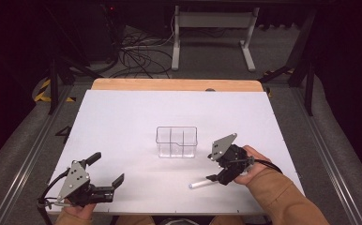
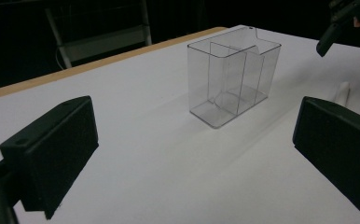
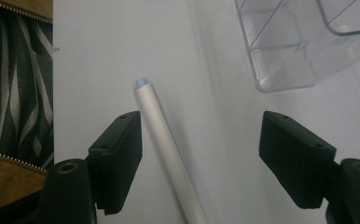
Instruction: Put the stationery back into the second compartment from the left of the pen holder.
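Bench: a white rectangular bench with a wooden far edge carries everything.
Container: a clear plastic divided box stands upright at mid-bench.
Left hand-held gripper: jaws spread wide, gripping nothing, at the near-left corner.
Right hand-held gripper: jaws apart, straddling the pen.
Pen: a slim white cylindrical pen lies flat, near the box's front right.

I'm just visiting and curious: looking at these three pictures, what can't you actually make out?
- White pen: its lower end runs off the bottom edge of the right gripper view, and in the high view the right gripper covers it.
- Clear box: cut off by the top and right edges of the right gripper view.
- Room beyond the table: too dark in the high view to tell much.
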{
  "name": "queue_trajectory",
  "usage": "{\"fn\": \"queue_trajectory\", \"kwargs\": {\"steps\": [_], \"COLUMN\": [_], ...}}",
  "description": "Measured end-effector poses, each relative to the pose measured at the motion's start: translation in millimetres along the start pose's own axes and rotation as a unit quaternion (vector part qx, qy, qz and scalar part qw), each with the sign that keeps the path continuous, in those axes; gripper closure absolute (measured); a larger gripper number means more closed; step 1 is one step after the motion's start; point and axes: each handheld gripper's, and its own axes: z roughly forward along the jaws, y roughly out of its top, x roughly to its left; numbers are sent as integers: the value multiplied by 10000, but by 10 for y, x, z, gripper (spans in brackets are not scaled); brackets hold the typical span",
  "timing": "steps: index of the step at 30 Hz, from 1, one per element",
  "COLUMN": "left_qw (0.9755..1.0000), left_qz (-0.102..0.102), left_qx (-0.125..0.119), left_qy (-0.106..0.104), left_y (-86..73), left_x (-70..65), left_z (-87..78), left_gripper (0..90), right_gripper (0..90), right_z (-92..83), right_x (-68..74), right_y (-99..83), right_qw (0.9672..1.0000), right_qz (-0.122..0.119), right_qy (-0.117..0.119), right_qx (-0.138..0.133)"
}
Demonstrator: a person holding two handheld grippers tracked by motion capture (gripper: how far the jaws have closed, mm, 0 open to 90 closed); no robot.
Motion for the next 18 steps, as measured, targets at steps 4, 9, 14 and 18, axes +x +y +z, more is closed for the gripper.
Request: {"fn": "queue_trajectory", "kwargs": {"steps": [4,9,14,18], "left_qw": [10000,10000,10000,10000], "left_qz": [2,6,7,4], "left_qx": [-3,-3,-5,-4], "left_qy": [-2,0,-7,-6], "left_y": [0,1,2,2], "left_x": [-3,-2,-2,-1], "left_z": [-1,-3,-4,-4], "left_gripper": [7,7,7,7], "right_gripper": [317,330,357,367], "right_z": [59,100,122,154], "right_x": [18,37,56,55], "right_y": [-4,-13,-26,-39], "right_qw": [9998,9993,9986,9982], "right_qz": [-109,-187,-228,-224], "right_qy": [73,138,270,313], "right_qx": [155,288,392,453]}}
